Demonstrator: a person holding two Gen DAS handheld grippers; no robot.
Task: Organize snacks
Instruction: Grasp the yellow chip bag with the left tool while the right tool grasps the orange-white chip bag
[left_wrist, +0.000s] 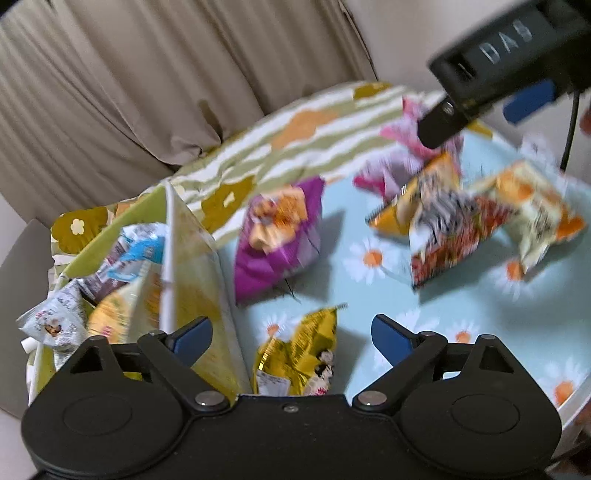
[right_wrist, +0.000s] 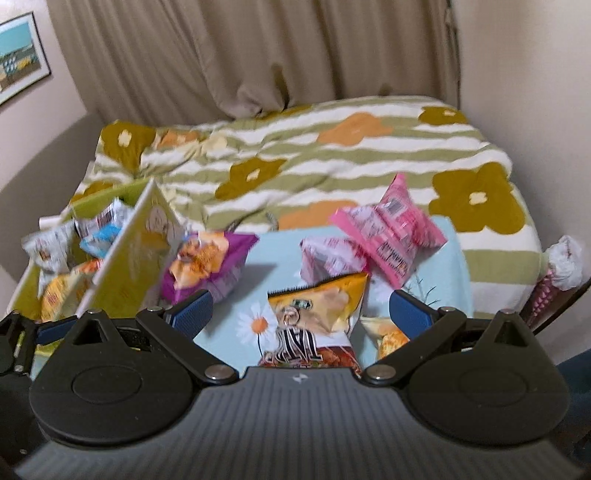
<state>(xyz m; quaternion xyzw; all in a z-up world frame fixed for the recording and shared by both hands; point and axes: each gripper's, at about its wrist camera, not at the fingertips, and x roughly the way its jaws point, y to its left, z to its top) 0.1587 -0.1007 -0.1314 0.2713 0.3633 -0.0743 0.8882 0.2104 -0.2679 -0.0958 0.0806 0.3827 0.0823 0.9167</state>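
Snack bags lie on a light blue daisy tablecloth. My left gripper is open and empty above a yellow bag, beside a yellow-green box holding several bags. A purple bag lies next to the box. My right gripper is open and empty over an orange bag with a striped figure; the bag also shows in the left wrist view. Pink bags lie behind it. The right gripper's body appears at the upper right of the left wrist view.
A bed with a green-striped flowered blanket lies behind the table, with beige curtains beyond. The table's white rim curves at the right. A pale orange-and-white bag lies at the far right. A framed picture hangs at the left.
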